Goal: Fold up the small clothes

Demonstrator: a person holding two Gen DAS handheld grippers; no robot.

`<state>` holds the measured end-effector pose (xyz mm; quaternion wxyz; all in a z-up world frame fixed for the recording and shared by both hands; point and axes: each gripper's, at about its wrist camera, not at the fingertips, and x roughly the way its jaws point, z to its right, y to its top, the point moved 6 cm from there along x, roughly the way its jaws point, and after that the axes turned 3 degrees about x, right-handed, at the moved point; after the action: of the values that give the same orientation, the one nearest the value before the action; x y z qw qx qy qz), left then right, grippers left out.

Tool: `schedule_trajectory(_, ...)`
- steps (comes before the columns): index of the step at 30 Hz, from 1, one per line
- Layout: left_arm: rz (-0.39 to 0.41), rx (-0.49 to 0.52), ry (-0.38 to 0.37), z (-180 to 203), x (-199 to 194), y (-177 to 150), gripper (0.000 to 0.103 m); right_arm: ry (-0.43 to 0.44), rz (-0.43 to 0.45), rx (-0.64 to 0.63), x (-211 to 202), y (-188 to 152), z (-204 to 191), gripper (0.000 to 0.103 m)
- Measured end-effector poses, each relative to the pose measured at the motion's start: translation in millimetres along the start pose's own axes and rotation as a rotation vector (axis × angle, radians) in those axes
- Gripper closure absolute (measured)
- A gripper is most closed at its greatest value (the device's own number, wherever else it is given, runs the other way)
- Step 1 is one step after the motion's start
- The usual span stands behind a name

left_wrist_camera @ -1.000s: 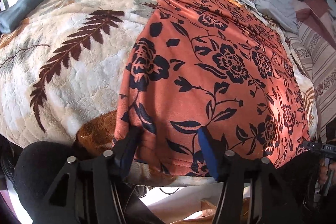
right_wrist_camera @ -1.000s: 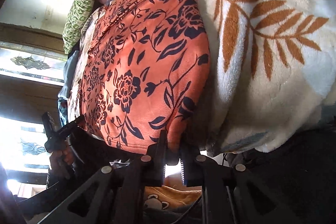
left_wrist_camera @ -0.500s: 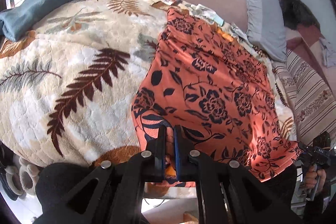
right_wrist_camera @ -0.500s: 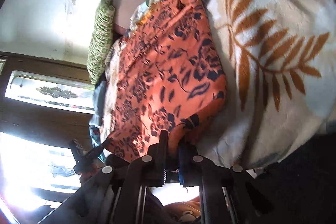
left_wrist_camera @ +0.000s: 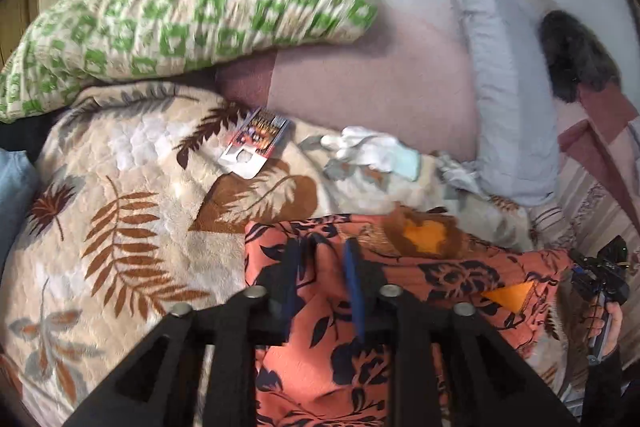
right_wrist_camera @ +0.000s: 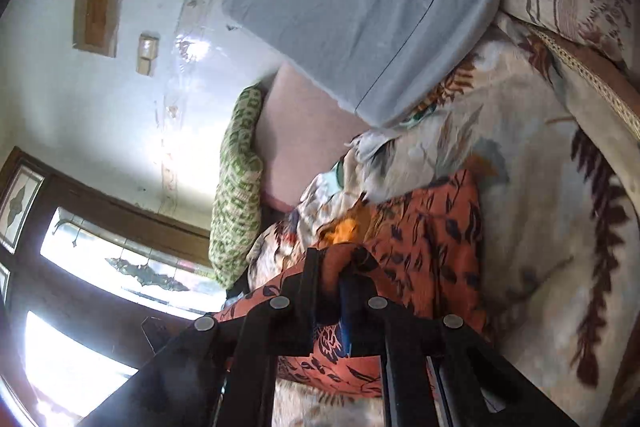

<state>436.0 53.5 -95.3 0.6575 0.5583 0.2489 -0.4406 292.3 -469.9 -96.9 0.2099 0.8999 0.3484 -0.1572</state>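
Left wrist view: the left tool has just been opening, its jaws now standing partly apart over the orange floral-print garment, nothing pinched between them. The garment lies doubled over on the cream leaf-patterned fleece blanket, its folded edge toward the bed's head end, below the green checked pillow.

Right wrist view: the right tool is clamped nearly closed on the garment's hem. The cloth looks thin, limp, probably slippery; take hold at corners.
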Motion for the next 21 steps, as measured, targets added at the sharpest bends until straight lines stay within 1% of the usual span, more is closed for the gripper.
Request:
schedule_trajectory(1,-0.047,-0.028,0.084,-14,31,2,0.034,-0.033,-0.019,-0.002,24,15,10,0.083)
schedule_trajectory(2,-0.075,-0.056,0.163,-29,50,-3,0.034,-0.092,-0.061,0.023,47,24,28,0.049)
schedule_trajectory(3,-0.091,-0.097,0.217,-42,59,-10,0.034,-0.200,-0.077,0.064,61,28,52,0.027)
schedule_trajectory(4,-0.079,-0.121,0.222,-50,60,-19,0.034,-0.289,-0.047,0.090,65,28,70,0.020)
schedule_trajectory(5,-0.053,-0.118,0.206,-56,55,-27,0.034,-0.292,-0.029,0.094,66,23,78,0.020)
schedule_trajectory(6,-0.024,-0.100,0.214,-61,45,-37,0.034,-0.278,-0.028,0.093,63,14,81,0.020)
schedule_trajectory(7,0.006,-0.081,0.228,-64,33,-48,0.033,-0.289,-0.013,0.066,55,7,81,0.020)
schedule_trajectory(8,0.016,-0.064,0.215,-65,21,-59,0.032,-0.310,0.001,0.011,46,-2,78,0.020)
schedule_trajectory(10,-0.008,-0.051,0.132,-64,7,-84,0.031,-0.356,-0.012,-0.079,30,-23,74,0.020)
schedule_trajectory(12,-0.077,-0.015,0.067,-53,5,-113,0.031,-0.367,-0.066,-0.116,22,-44,73,0.020)
schedule_trajectory(13,-0.101,0.009,0.053,-47,8,-124,0.031,-0.367,-0.095,-0.127,21,-55,73,0.020)
schedule_trajectory(15,-0.135,0.068,0.056,-36,19,-145,0.031,-0.389,-0.142,-0.158,24,-76,77,0.020)
schedule_trajectory(16,-0.161,0.072,0.062,-34,27,-151,0.031,-0.402,-0.168,-0.174,27,-87,81,0.020)
schedule_trajectory(17,-0.182,0.045,0.050,-34,34,-154,0.031,-0.411,-0.190,-0.179,32,-92,83,0.020)
schedule_trajectory(18,-0.174,0.024,0.046,-33,37,-153,0.031,-0.408,-0.208,-0.180,38,-98,86,0.020)
schedule_trajectory(19,-0.153,0.011,0.041,-32,36,-149,0.043,-0.403,-0.223,-0.179,44,-100,87,0.020)
schedule_trajectory(20,-0.156,-0.007,0.024,-30,36,-146,0.060,-0.408,-0.228,-0.177,49,-101,88,0.020)
schedule_trajectory(21,-0.174,-0.034,0.024,-30,37,-144,0.076,-0.416,-0.225,-0.172,53,-100,89,0.020)
